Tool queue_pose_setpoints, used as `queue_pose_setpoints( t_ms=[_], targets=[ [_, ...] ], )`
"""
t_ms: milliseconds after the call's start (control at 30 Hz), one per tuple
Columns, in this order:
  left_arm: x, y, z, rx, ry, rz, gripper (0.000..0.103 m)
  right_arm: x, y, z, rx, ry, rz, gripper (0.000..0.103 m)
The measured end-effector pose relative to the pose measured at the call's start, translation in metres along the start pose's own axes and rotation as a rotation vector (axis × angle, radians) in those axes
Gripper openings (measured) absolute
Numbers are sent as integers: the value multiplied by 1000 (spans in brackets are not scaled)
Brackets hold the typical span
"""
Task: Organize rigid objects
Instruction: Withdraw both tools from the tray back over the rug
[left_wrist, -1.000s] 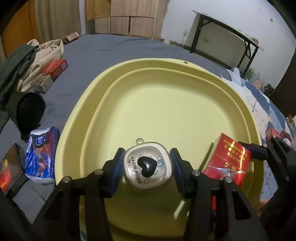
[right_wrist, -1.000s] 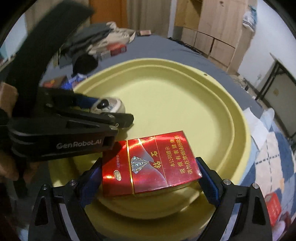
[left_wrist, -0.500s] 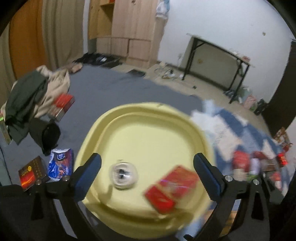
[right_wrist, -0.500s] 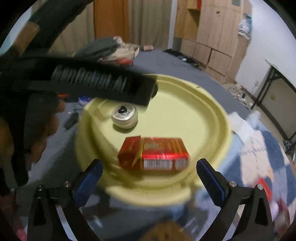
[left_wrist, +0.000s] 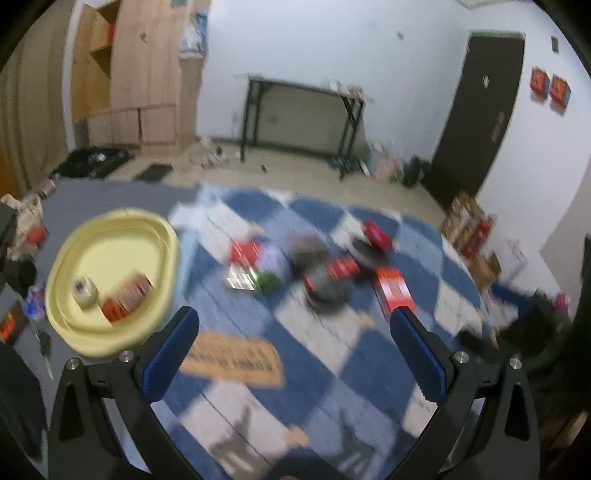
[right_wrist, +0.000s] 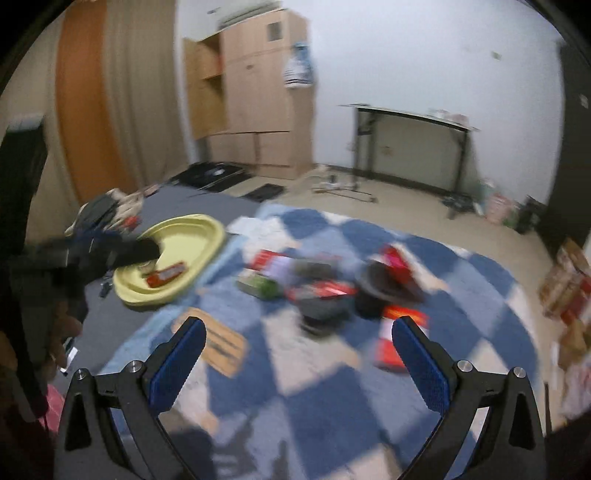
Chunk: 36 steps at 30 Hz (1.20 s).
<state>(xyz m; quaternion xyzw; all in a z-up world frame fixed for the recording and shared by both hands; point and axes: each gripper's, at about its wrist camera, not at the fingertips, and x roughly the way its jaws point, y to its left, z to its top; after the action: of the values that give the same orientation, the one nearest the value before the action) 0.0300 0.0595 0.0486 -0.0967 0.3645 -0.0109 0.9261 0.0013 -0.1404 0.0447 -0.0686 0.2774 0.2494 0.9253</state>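
Red pack (left_wrist: 127, 297) and small round tin (left_wrist: 85, 292) lying side by side in yellow tray (left_wrist: 110, 343), on grey cover beside blue checked rug (left_wrist: 332, 354). Left gripper (left_wrist: 293, 354) and right gripper (right_wrist: 295, 360) both spread wide after just opening, nothing between fingers, above rug clutter.

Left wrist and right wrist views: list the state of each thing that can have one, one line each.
left tongs: wide open, empty, jaws just opened.
right tongs: wide open, empty, jaws just opened.
yellow tray: holds two items.
round tin: in the tray.
red box: in the tray, beside the tin.
pile on the checkered rug: unsorted, blurred.
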Motion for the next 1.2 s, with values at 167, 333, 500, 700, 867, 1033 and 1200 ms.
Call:
queue_pose_setpoints(
  t_ms=[167, 333, 500, 700, 867, 1033, 1200],
  targets=[
    [23, -6, -31, 16, 122, 23, 103, -38, -32, -49, 108, -22, -65, 103],
    [24, 12, -37, -35, 109, 69, 103, -42, -43, -73, 281, 19, -75, 103],
    [23, 14, -38, -14, 100, 95, 103, -36, -44, -68, 272, 25, -82, 103],
    [25, 12, -39, 0, 96, 99, 103, -27, -49, -67, 262, 28, -83, 103],
    [27, 12, -38, -3, 101, 100, 103, -23, -51, -67, 253, 40, -84, 103],
    [31, 15, -37, -22, 103, 90, 103, -17, -53, -66, 242, 53, -87, 103],
    [45, 22, -30, -16, 122, 69, 103, -6, -53, -63, 226, 63, -46, 103]
  ],
)
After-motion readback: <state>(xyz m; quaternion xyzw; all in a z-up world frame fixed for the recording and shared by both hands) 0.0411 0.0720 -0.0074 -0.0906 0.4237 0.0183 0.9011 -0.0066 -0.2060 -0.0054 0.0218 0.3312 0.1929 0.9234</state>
